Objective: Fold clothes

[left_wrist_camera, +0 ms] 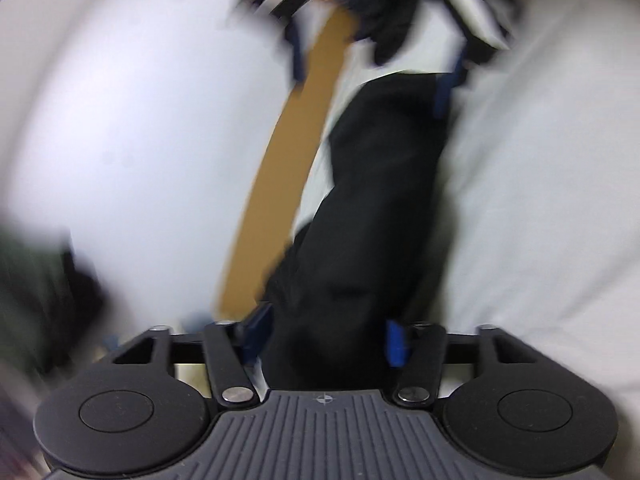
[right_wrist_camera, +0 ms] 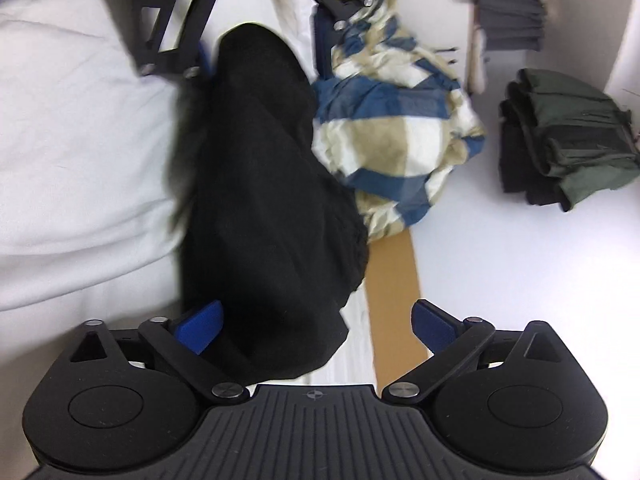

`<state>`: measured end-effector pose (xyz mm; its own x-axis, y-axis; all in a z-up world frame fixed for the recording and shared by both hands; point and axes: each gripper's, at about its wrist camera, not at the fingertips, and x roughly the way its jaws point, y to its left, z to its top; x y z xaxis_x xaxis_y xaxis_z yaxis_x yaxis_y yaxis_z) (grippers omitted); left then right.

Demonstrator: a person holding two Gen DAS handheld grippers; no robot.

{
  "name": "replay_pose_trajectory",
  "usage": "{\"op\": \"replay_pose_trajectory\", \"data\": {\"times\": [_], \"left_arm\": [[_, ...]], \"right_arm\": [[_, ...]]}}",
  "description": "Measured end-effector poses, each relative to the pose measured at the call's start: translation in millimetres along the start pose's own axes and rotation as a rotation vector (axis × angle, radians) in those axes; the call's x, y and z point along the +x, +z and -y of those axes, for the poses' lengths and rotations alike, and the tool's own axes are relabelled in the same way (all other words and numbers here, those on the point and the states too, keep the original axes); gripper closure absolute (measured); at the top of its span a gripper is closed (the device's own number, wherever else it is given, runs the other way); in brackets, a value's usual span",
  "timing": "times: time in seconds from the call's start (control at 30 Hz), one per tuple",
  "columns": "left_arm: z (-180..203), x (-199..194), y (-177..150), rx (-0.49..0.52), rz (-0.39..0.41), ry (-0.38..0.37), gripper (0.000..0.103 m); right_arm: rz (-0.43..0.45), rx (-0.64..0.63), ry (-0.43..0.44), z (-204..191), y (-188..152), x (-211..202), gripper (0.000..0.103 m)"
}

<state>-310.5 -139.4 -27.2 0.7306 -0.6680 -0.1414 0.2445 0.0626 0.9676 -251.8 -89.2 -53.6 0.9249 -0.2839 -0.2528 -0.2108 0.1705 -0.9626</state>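
Note:
A long black garment (right_wrist_camera: 264, 200) lies on the white surface (right_wrist_camera: 500, 260), stretched between my two grippers. My right gripper (right_wrist_camera: 316, 328) stands open at its near end. The left blue pad (right_wrist_camera: 200, 328) touches the cloth, while the right pad (right_wrist_camera: 434, 328) stays apart over a brown strip (right_wrist_camera: 394, 280). At the far end my left gripper (right_wrist_camera: 262, 44) straddles the garment. The left wrist view is blurred. There the black garment (left_wrist_camera: 372, 200) fills the gap of my left gripper (left_wrist_camera: 326, 336), with both blue pads against it.
A crumpled blue, white and beige checked cloth (right_wrist_camera: 396, 120) lies right of the black garment. A stack of folded dark green clothes (right_wrist_camera: 568, 140) sits at the far right. Puffy white bedding (right_wrist_camera: 80, 140) rises on the left. Grey clothes (right_wrist_camera: 512, 12) hang at the back.

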Motion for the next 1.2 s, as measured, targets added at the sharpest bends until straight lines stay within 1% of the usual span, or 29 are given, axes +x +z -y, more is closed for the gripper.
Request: {"op": "replay_pose_trajectory", "data": {"times": [0.03, 0.07, 0.1, 0.17, 0.23, 0.27, 0.3, 0.33, 0.37, 0.43, 0.47, 0.5, 0.53, 0.57, 0.6, 0.63, 0.67, 0.7, 0.73, 0.77, 0.8, 0.83, 0.87, 0.9, 0.97, 1.03, 1.1, 1.13, 1.2], "left_arm": [[3.0, 0.4, 3.9, 0.092, 0.019, -0.014, 0.051], [0.5, 3.4, 7.1, 0.142, 0.021, -0.052, 0.051], [-6.0, 8.5, 10.0, 0.149, 0.006, -0.107, 0.05], [-22.2, 21.2, 12.8, 0.103, -0.037, -0.218, 0.049], [-34.8, 31.4, 11.6, 0.045, -0.065, -0.296, 0.048], [-39.3, 35.0, 11.0, 0.015, -0.085, -0.308, 0.047], [-43.5, 38.3, 10.5, -0.015, -0.105, -0.318, 0.043], [-45.9, 39.9, 10.1, -0.043, -0.125, -0.312, 0.042], [-46.9, 39.8, 9.4, -0.065, -0.136, -0.309, 0.042], [-48.9, 39.6, 8.0, -0.105, -0.156, -0.304, 0.047], [-48.9, 38.8, 8.7, -0.091, -0.149, -0.305, 0.047], [-48.9, 38.0, 9.5, -0.078, -0.143, -0.305, 0.047], [-49.0, 37.5, 10.4, -0.064, -0.138, -0.307, 0.047], [-49.7, 38.9, 12.5, -0.049, -0.144, -0.318, 0.047], [-50.0, 39.9, 14.5, -0.035, -0.15, -0.327, 0.047], [-50.4, 40.8, 16.5, -0.021, -0.155, -0.335, 0.048], [-50.6, 41.6, 18.4, -0.008, -0.16, -0.343, 0.049], [-49.8, 40.8, 19.1, -0.001, -0.158, -0.347, 0.054], [-48.4, 38.9, 18.6, -0.001, -0.15, -0.35, 0.062], [-46.9, 37.0, 17.9, -0.003, -0.141, -0.352, 0.067], [-44.7, 34.9, 15.8, -0.016, -0.127, -0.352, 0.079], [-41.3, 33.4, 13.4, -0.037, -0.114, -0.351, 0.094], [-36.9, 32.5, 11.4, -0.057, -0.103, -0.338, 0.098], [-35.6, 32.1, 10.3, -0.074, -0.097, -0.322, 0.099], [-42.7, 34.8, 10.5, -0.099, -0.11, -0.343, 0.097], [-46.4, 35.1, 14.3, -0.074, -0.121, -0.357, 0.096], [-56.3, 28.5, 19.1, -0.066, -0.14, -0.405, 0.093], [-61.9, 24.6, 21.4, -0.065, -0.149, -0.432, 0.092], [-83.4, 5.1, 23.5, -0.103, -0.135, -0.557, 0.092]], "right_arm": [[0.005, -0.047, 0.067, 0.6, 0.7, -7.5, 0.015], [0.006, -0.08, 0.104, 3.0, 2.7, -8.8, 0.015], [0.005, -0.109, 0.135, 5.7, 4.9, -8.9, 0.015], [-0.017, -0.082, 0.192, 15.0, 6.1, 2.4, 0.015], [-0.034, -0.023, 0.196, 25.4, 3.0, 16.2, 0.01], [-0.052, 0.009, 0.19, 30.0, 0.4, 25.2, 0.008], [-0.076, 0.035, 0.176, 32.4, -1.2, 33.2, 0.007], [-0.081, 0.06, 0.174, 33.8, -3.1, 36.8, 0.007], [-0.068, 0.069, 0.17, 33.5, -4.8, 37.6, 0.007], [-0.013, 0.042, 0.114, 24.0, -9.3, 31.4, 0.008], [0.013, 0.013, 0.086, 17.6, -9.3, 28.7, 0.014], [0.025, -0.03, 0.069, 12.1, -9.8, 27.5, 0.024], [0.02, -0.072, 0.074, 8.1, -10.1, 29.4, 0.029], [0.013, -0.114, 0.084, 4.5, -10.3, 31.9, 0.041], [-0.006, -0.114, 0.13, 5.3, -9.3, 36.6, 0.056], [-0.027, -0.106, 0.185, 6.9, -8.1, 41.6, 0.064], [-0.026, -0.117, 0.201, 5.4, -7.8, 44.1, 0.075], [-0.015, -0.138, 0.193, 1.1, -8.7, 44.9, 0.083], [-0.006, -0.144, 0.188, -2.0, -8.8, 42.6, 0.086], [0.0, -0.128, 0.184, -1.3, -10.1, 42.8, 0.087], [0.006, -0.091, 0.189, 2.0, -11.4, 45.4, 0.087], [0.012, -0.051, 0.195, 5.6, -12.5, 48.3, 0.088], [0.018, -0.01, 0.202, 9.3, -13.7, 51.3, 0.088], [0.014, 0.024, 0.203, 12.0, -13.4, 54.4, 0.089], [0.004, 0.067, 0.2, 16.5, -10.9, 54.5, 0.089], [-0.003, 0.065, 0.194, 14.2, -8.8, 48.8, 0.089], [-0.013, 0.065, 0.194, 9.2, -7.8, 36.0, 0.09], [-0.011, 0.068, 0.214, 15.7, -9.5, 30.8, 0.091], [0.001, 0.071, 0.253, 15.6, -13.1, 2.6, 0.091]]}}
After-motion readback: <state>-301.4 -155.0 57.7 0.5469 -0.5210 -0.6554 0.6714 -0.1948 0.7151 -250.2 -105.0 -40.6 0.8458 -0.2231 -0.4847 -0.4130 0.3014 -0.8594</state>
